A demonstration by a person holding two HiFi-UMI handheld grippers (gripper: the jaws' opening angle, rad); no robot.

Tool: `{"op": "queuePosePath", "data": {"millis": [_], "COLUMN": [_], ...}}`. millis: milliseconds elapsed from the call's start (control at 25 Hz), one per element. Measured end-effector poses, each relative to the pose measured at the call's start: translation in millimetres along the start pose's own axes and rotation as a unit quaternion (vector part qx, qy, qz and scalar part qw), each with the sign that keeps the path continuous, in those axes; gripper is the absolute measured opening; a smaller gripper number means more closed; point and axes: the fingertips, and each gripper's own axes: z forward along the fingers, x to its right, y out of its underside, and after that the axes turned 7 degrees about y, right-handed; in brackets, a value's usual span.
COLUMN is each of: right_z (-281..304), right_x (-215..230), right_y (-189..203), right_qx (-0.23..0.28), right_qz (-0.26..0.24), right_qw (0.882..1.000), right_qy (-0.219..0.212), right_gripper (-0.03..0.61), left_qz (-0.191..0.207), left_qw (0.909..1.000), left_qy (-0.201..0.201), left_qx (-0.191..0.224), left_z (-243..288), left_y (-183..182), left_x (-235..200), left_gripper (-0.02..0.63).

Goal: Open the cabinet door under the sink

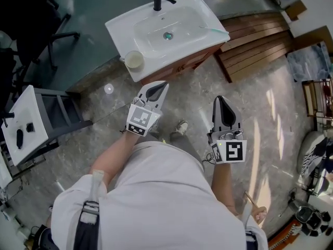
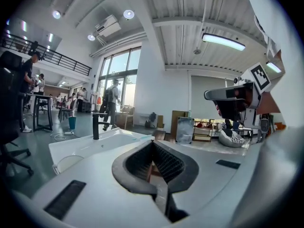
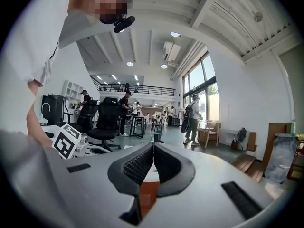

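Both the left gripper [image 1: 158,89] and the right gripper [image 1: 221,104] are clenched, jaws pressed together with nothing between them. They are held side by side, pointing toward the white sink [image 1: 166,27]. The brown cabinet [image 1: 179,68] sits under it, showing only as a strip below the basin's front edge, and neither gripper touches it. Bare floor [image 1: 192,95] lies between. Wooden steps [image 1: 257,43] adjoin the cabinet's right side, and a grey cart [image 1: 57,111] stands well apart to the left.
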Motion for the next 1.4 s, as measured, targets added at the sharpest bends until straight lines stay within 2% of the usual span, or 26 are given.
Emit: {"op": "queuePosePath", "data": {"millis": [160, 280, 640, 800, 1160, 1400], "right_z": [9.6, 20.9, 68.2, 94.5, 163.7, 194.4], "right_x": [28.3, 46.8, 73.2, 71.7, 71.2, 70.6], "right_y": [-7.2, 2.1, 72.0, 114.9, 250.9, 320.4], "right_qx": [0.008, 0.004, -0.037, -0.051, -0.07, -0.073], "right_qz": [-0.004, -0.001, 0.019, 0.018, 0.022, 0.019], "right_qw": [1.0, 1.0, 0.997, 0.994, 0.99, 0.989], "right_qy": [-0.016, -0.023, -0.072, -0.094, -0.117, -0.13], "right_gripper": [0.032, 0.032, 0.032, 0.032, 0.032, 0.032], "left_qz": [0.004, 0.003, -0.017, -0.026, -0.045, -0.054], "left_qw": [0.9997, 0.9994, 0.9964, 0.9949, 0.9914, 0.9895], "left_qy": [-0.022, -0.033, -0.078, -0.087, -0.098, -0.107], "left_qx": [0.007, 0.006, -0.028, -0.043, -0.074, -0.08], "left_z": [14.0, 31.1, 82.1, 108.3, 185.5, 225.3], "left_y": [-11.4, -9.0, 47.3, 91.8, 236.4, 311.8], "left_x": [6.7, 6.4, -11.7, -24.5, -61.3, -79.8], "left_gripper": [0.012, 0.012, 0.012, 0.023, 0.066, 0.095]}}
